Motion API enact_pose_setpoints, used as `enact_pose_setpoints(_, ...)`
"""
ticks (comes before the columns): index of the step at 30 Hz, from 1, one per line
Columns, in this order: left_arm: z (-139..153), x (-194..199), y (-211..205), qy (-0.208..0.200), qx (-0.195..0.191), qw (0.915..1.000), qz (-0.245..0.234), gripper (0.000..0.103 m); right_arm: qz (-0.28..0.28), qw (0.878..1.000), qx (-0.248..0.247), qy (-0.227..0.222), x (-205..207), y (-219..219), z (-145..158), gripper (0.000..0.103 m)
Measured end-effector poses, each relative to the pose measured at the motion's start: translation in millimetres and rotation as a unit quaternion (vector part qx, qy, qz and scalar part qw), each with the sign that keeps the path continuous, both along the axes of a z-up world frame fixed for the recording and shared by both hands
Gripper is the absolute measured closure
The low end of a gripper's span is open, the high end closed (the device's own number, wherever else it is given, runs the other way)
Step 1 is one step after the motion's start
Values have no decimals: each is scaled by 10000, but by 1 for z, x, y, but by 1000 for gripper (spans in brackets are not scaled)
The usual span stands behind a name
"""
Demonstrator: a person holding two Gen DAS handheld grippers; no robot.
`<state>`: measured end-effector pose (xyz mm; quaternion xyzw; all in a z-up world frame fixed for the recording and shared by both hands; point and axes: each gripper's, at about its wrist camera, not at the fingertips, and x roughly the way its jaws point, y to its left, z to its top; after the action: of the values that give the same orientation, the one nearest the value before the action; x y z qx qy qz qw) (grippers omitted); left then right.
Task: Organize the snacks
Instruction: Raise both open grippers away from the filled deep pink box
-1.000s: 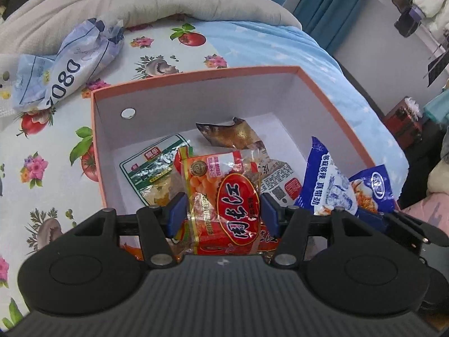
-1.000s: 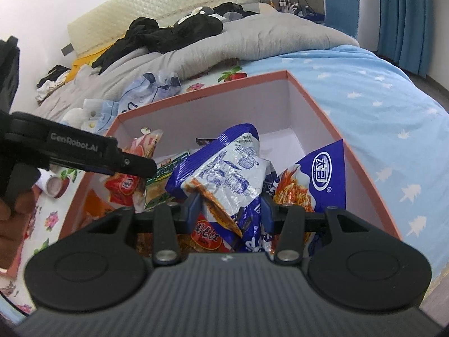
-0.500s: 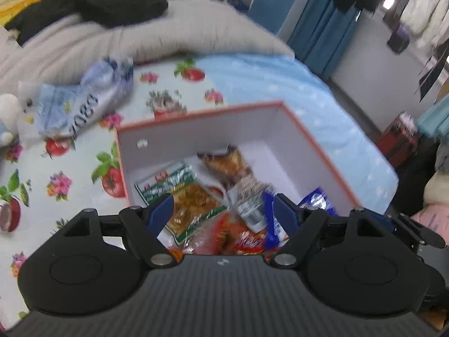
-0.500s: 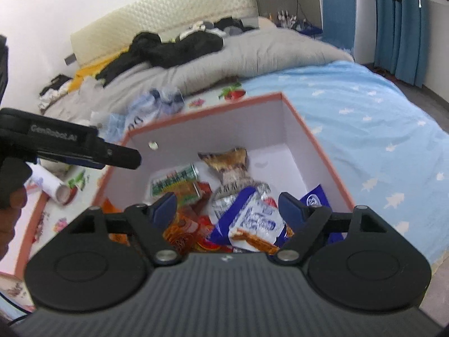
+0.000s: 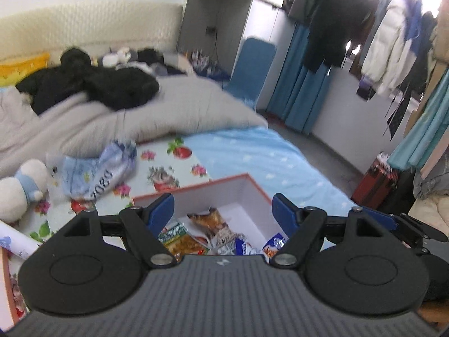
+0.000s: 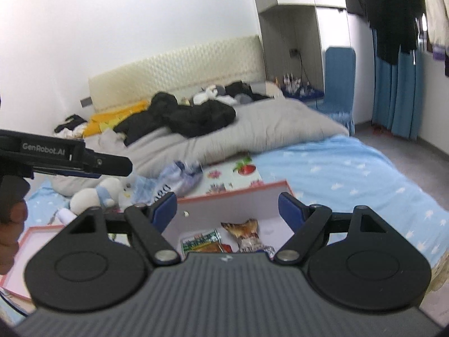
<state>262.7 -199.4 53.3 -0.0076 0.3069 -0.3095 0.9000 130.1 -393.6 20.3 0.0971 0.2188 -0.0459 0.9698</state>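
Box (image 5: 224, 188) mouth: open above, snack packets (image 5: 207, 233) low inside.
9 o'clock: plush toy (image 5: 19, 188), crumpled bag (image 5: 101, 168) crowd bed.
3 o'clock: blue sheet (image 6: 350, 174) bare.

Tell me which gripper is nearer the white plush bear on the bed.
Left, as a judgement. The left gripper hangs over the box with the plush bear off its left side; the right gripper sits further right.

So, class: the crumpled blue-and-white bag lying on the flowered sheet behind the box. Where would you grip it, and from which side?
Grip the crumpled blue-and-white bag at its raised, bunched end nearest the grey duvet, coming down from above with the left gripper, which is open. That end stands up in folds the fingers could likely pinch; the rest sags flat on the flowered sheet.
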Motion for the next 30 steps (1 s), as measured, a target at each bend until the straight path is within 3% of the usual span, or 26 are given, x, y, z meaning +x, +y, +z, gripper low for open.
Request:
enact_pose_setpoints(10,-5,-68,41,-321,-179,9993,96,23,-94,9993,-19,-357,-59,22,2,22)
enact_pose_setpoints(22,-38,-121,74,-283,-241,9991,226,22,-376,9990,161,-194,-112,32,-32,22)
enact_pose_setpoints(30,-58,-160,78,-344,-61,9993,103,22,-403,9990,125,-177,-142,47,-51,22)
